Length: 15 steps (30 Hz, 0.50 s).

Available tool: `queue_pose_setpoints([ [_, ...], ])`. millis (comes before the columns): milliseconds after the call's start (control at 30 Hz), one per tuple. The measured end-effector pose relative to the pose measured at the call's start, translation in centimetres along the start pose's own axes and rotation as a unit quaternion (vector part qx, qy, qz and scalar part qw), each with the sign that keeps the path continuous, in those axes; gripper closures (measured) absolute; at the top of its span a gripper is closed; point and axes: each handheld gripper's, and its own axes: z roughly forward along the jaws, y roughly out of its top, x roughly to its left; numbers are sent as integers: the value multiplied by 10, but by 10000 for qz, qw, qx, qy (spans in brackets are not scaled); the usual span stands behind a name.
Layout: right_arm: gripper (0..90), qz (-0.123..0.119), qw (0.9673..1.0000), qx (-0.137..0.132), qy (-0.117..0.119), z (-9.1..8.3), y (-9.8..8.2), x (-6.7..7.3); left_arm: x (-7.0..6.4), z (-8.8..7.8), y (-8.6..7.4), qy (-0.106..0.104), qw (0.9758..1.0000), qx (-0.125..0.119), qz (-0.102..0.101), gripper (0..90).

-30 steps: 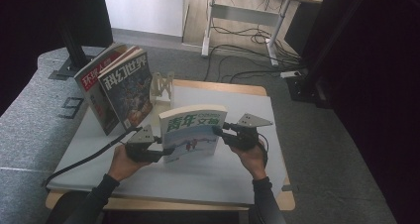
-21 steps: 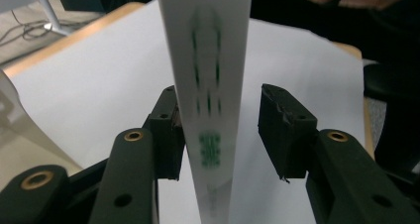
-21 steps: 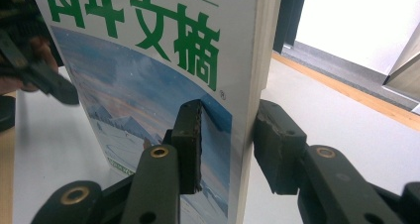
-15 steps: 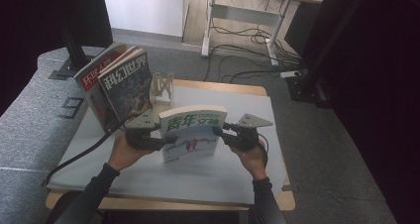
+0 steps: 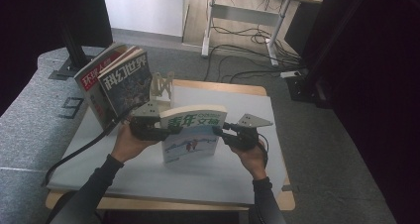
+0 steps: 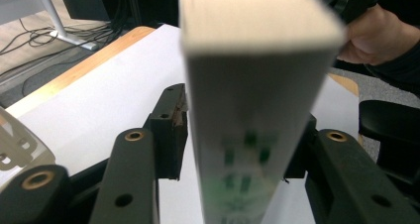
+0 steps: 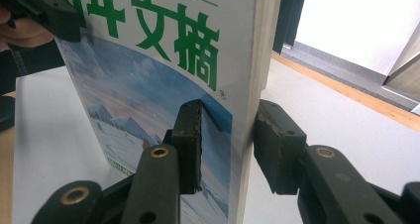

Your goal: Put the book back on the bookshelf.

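My left gripper (image 5: 166, 129) is clamped on the spine edge of the blue-covered book (image 5: 192, 135), having just tightened its jaws. My right gripper (image 5: 221, 131) grips the opposite page edge. The book stands upright above the white table (image 5: 237, 174), in front of the two leaning magazines (image 5: 116, 83).

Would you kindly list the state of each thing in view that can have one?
Book: closed, upright, gripped at both side edges.
Left gripper: shut on the book's spine side.
Right gripper: shut on the book's page side.
Two magazines: closed, leaning upright at the back left.
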Motion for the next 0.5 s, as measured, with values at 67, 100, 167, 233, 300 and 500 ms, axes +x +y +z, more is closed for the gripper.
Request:
queue_pose_setpoints([
  [67, 631, -4, 10000, 0, -6, 0, 0, 0, 0, 1, 4, -47, 10000, -2, -32, 571],
  [100, 631, 3, 10000, 1, -9, 0, 0, 0, 0, 1, 5, -42, 10000, 23, -34, 578],
  [167, 630, -6, 10000, 8, -14, 0, 0, 0, -2, 4, 10, 74, 9999, 142, 53, 634],
  [233, 629, -7, 10000, 11, -11, 0, 0, 0, -3, 4, 11, 140, 9997, 171, 106, 661],
  [300, 622, -8, 10000, 8, -4, 0, 0, 0, -2, 4, 12, 89, 9997, 196, 66, 708],
  [500, 562, 17, 9999, 67, -90, 0, -2, -2, -4, 3, 12, 3, 9997, 212, 108, 732],
])
